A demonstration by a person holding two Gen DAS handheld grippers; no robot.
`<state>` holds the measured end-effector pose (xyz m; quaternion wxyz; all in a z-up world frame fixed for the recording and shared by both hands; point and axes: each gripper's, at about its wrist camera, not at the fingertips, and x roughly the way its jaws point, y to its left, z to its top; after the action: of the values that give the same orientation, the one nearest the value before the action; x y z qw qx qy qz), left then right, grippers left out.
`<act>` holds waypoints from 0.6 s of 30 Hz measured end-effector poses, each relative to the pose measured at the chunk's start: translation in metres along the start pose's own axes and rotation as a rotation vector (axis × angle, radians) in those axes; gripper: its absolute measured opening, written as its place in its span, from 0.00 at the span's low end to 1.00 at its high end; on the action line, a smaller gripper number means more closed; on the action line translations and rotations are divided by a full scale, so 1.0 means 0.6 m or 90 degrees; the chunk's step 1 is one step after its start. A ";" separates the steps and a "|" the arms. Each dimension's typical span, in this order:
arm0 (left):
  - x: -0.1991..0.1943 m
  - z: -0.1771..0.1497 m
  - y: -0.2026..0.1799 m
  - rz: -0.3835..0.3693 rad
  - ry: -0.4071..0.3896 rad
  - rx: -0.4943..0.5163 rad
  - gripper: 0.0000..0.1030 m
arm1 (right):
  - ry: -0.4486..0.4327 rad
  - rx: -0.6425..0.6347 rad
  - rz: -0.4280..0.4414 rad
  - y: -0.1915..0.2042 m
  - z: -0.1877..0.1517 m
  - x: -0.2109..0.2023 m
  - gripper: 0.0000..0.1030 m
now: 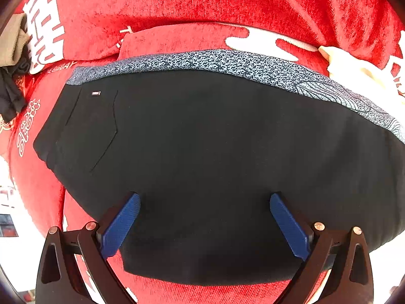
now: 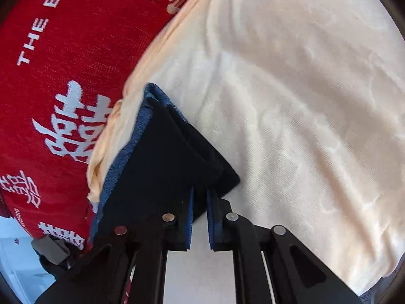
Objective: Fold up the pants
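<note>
A home: red wedding-print bedspread [image 1: 227,5] and cream blanket [image 2: 291,101] under laundry

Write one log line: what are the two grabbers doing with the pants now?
left gripper: open above black pants | right gripper: shut on pants' end | surface: red cloth

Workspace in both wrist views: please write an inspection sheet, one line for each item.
Surface: red cloth with white characters.
Job's things: black pants lying flat, speckled grey band along the far edge.
Clutter: cream fabric beside the pants; tan and dark garments at the left edge.
Grippers: left gripper open above the pants; right gripper shut on a pants corner.
Cables: nothing seen.
Surroundings: pale floor, blurred.
</note>
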<state>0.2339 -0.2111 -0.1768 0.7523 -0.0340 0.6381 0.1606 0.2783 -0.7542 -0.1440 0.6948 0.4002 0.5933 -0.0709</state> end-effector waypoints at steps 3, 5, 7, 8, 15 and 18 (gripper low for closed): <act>0.002 0.001 0.001 -0.005 -0.003 0.003 1.00 | -0.007 -0.009 -0.020 0.013 -0.007 -0.016 0.14; 0.001 0.000 0.005 -0.016 0.002 -0.005 1.00 | 0.009 -0.031 -0.027 0.028 -0.018 -0.023 0.18; -0.002 0.000 0.009 -0.027 0.019 -0.012 1.00 | 0.023 -0.057 -0.012 0.048 -0.037 -0.029 0.19; -0.004 -0.001 0.011 -0.032 0.027 -0.009 1.00 | 0.035 -0.068 -0.006 0.058 -0.049 -0.029 0.24; -0.031 -0.004 0.101 -0.059 0.024 -0.001 1.00 | 0.159 -0.111 0.093 0.161 -0.184 0.039 0.42; -0.029 0.012 0.174 -0.063 0.027 -0.039 1.00 | 0.212 -0.129 0.145 0.214 -0.254 0.084 0.42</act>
<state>0.2087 -0.1138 -0.1426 0.7442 -0.0923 0.6462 0.1418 0.2495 -0.5516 -0.1239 0.6273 0.3992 0.6549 0.1351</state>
